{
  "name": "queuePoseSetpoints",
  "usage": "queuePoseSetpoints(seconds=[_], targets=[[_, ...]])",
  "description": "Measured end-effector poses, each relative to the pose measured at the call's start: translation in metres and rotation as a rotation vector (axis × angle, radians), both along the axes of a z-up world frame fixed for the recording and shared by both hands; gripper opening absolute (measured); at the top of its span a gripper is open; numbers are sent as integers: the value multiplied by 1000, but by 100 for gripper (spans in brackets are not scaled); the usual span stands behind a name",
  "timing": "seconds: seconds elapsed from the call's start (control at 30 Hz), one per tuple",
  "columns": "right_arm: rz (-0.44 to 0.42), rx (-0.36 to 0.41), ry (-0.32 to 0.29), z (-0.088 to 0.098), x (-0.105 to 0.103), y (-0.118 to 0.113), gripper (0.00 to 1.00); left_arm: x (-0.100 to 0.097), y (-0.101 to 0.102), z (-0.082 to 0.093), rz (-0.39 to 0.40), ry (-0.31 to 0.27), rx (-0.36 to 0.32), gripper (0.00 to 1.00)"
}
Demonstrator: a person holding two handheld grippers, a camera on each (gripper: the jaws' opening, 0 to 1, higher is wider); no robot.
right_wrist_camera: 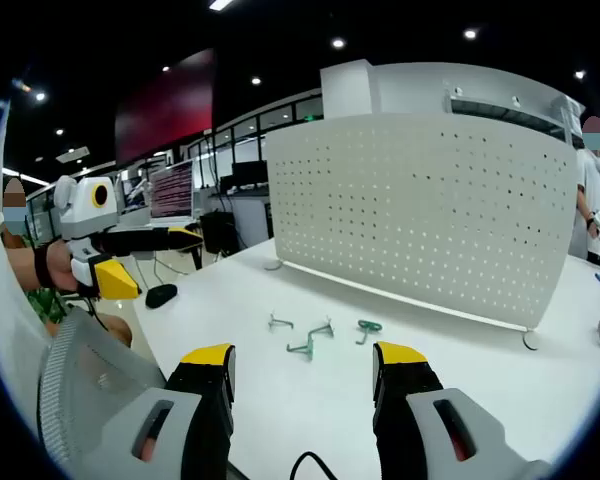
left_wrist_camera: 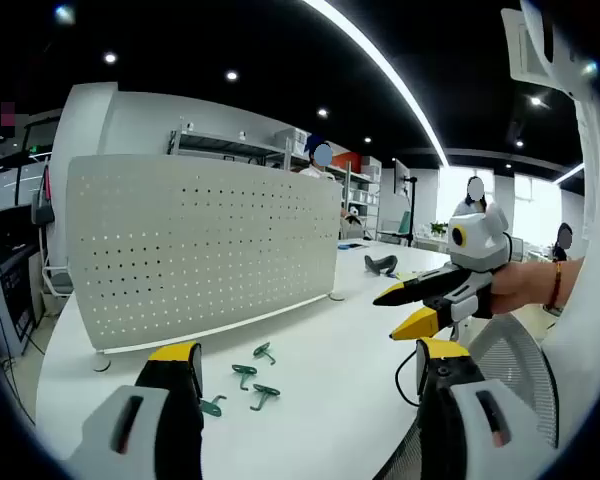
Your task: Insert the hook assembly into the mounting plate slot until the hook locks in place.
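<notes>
Both tongs wide open, empty, above bare table short of hooks and pegboard.

I see an open-plan office-lab: white bench, grey metal storage shelves, recessed black-ceiling spotlights.

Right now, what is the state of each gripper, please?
Left gripper: open, holding nothing, above the white table.
Right gripper: open, holding nothing; green hooks lie ahead.
</notes>
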State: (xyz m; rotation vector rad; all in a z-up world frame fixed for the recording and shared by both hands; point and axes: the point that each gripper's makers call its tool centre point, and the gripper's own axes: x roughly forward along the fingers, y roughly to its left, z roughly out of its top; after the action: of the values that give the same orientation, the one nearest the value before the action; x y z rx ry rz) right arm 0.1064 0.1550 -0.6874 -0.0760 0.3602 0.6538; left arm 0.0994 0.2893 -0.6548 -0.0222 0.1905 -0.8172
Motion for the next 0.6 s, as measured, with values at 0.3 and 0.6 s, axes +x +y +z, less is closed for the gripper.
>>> queuePoseSetpoints(seconds=[0.3,0.6], targets=[[27,-12,6,-2,-1,8,56,-3,4,-1,18,-1,-13,90],[69,-36,21,-10,-2,19,56,-6,12,-4,41,6,-19,90]])
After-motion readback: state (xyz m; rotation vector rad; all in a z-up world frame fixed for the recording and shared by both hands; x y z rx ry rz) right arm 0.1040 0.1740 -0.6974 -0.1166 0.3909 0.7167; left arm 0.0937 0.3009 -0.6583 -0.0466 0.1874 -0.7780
